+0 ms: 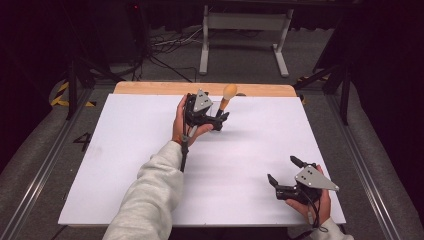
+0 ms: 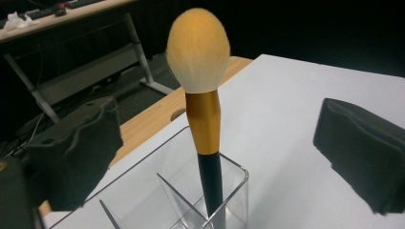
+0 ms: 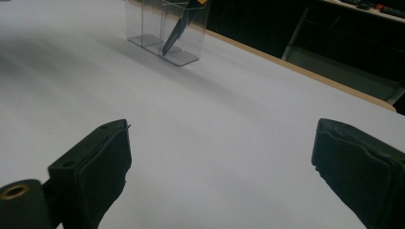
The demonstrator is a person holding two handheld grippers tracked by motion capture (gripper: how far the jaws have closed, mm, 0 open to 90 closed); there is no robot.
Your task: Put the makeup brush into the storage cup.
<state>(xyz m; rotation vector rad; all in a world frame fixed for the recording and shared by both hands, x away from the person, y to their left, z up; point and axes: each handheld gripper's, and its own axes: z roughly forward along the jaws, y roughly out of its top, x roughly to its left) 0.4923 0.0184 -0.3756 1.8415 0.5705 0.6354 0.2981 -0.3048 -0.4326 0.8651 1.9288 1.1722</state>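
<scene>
A gold-and-black makeup brush with an orange-tipped bristle head [image 2: 205, 114] is standing, tilted, in one compartment of a clear acrylic divided holder [image 2: 191, 200]; placement looks complete. The left gripper [image 2: 219, 157] is flanking it, jaws spread and empty. The right gripper [image 3: 219, 176] is idling, jaws spread, well apart over the white tabletop [image 1: 150, 150].

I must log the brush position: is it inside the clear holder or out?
Inside. The brush stands in a corner compartment of the clear holder, bristles up, leaning slightly.

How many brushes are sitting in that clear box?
1. A single makeup brush stands in a corner compartment of the clear box, bristles up, at the far side of the table. The other compartments that show look empty.
</scene>
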